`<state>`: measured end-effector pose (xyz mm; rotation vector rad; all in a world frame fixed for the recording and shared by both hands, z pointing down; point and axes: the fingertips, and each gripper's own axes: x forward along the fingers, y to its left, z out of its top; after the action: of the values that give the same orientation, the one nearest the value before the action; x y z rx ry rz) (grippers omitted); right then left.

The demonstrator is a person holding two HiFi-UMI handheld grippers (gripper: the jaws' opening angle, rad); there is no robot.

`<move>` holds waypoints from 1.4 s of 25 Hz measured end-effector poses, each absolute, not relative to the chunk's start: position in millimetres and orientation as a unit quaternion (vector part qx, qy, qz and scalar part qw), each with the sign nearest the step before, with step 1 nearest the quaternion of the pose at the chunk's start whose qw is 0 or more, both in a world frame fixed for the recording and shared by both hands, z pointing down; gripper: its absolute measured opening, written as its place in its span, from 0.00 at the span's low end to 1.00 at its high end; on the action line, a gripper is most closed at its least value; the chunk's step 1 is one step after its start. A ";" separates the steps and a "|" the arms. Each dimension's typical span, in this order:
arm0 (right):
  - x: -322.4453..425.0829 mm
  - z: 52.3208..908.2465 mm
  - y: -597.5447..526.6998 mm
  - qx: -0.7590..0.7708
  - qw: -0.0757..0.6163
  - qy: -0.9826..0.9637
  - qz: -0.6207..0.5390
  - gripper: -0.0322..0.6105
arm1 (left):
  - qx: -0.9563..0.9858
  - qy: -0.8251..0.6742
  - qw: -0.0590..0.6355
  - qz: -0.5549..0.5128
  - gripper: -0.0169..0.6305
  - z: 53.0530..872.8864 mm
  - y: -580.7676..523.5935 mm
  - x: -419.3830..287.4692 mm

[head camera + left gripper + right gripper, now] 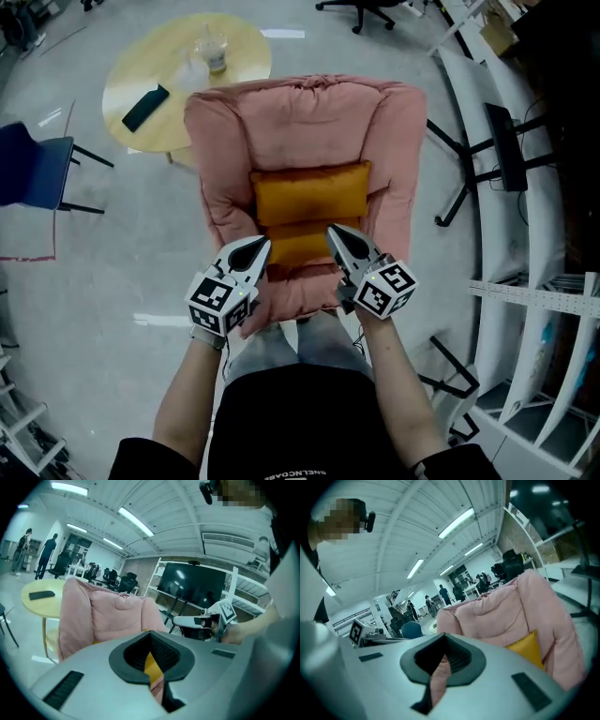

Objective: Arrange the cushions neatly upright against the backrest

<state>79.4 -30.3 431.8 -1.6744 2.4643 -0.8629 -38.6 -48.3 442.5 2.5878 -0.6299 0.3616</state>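
Cushion (300, 246) nearest you lies crosswise, between and just beyond your left gripper (258, 246) and right gripper (336, 234); both jaws are fully closed and hold nothing.

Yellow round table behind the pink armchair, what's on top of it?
A flat black object and a clear cup sit on the table. The armchair covers the table's near edge, so anything lying there is hidden.
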 end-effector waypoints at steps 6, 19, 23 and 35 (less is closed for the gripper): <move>50.7 379.5 5.1 -0.571 0.029 0.783 -0.245 0.06 | 0.950 -0.221 0.180 0.126 0.05 392.1 -17.4 -71.0; 59.6 282.9 50.5 -0.578 0.025 0.799 -0.165 0.06 | 0.974 -0.170 0.124 0.086 0.05 281.5 28.7 -25.7; 69.7 259.1 55.4 -0.576 0.020 0.805 -0.141 0.06 | 0.975 -0.176 0.115 0.076 0.05 265.2 26.3 -9.8; 106.9 231.0 58.8 -0.596 0.019 0.796 -0.102 0.06 | 0.977 -0.180 0.092 0.062 0.05 241.2 23.9 15.4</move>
<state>106.9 58.8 231.0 -1.8503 2.4721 -0.3155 15.4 23.9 241.2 2.9029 -0.5340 0.1853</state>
